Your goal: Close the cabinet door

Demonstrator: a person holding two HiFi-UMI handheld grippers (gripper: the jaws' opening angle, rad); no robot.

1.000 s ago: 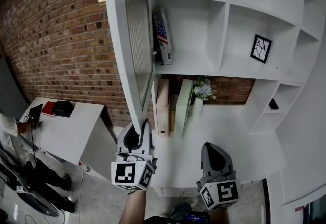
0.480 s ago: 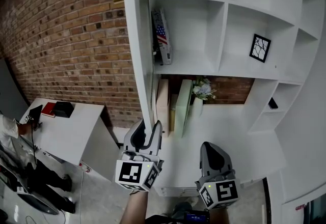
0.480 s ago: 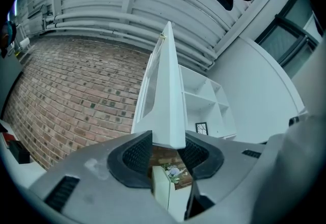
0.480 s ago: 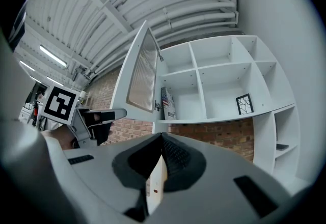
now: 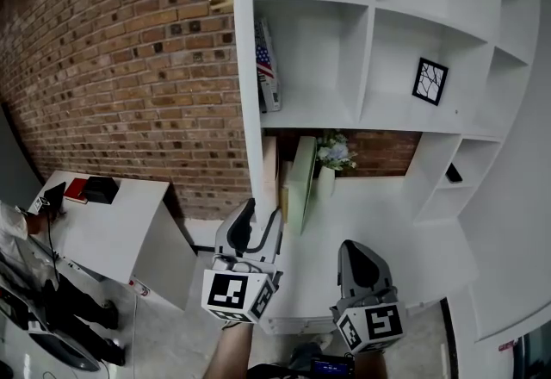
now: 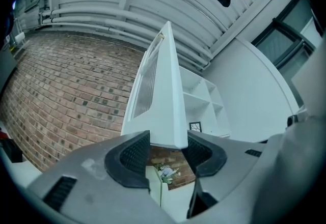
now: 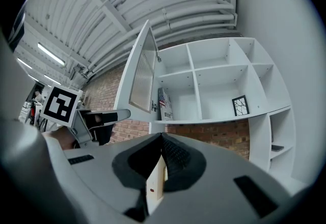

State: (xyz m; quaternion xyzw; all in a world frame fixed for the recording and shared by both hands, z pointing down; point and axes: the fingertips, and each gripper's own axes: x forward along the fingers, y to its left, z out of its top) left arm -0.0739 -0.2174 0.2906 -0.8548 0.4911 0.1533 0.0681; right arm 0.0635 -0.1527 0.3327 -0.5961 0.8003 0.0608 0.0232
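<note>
The white cabinet door (image 5: 244, 67) stands nearly edge-on in the head view, hinged out from the left side of the white shelf unit (image 5: 370, 119), with a gold knob (image 5: 219, 0) on its outer face. My left gripper (image 5: 258, 226) holds the door's lower edge. In the left gripper view the door (image 6: 165, 95) rises between the two black pads (image 6: 133, 156), which press on its two faces; the left gripper (image 6: 168, 151) is shut on it. My right gripper (image 5: 360, 255) hangs low over the counter, shut and empty, and the right gripper view shows its jaws (image 7: 162, 154) together, the door (image 7: 137, 80) ajar.
A flag-printed book (image 5: 267, 67) leans in the left shelf bay; a framed picture (image 5: 429, 80) stands two bays right. Flowers (image 5: 334, 149) and upright folders (image 5: 301, 179) sit on the counter. A brick wall (image 5: 129, 84), a white table (image 5: 112, 222) and a person (image 5: 34, 222) are at left.
The door has swung rightward toward the shelf unit, from showing its inner panel to nearly edge-on. My left gripper travelled right with it. The right gripper stayed put.
</note>
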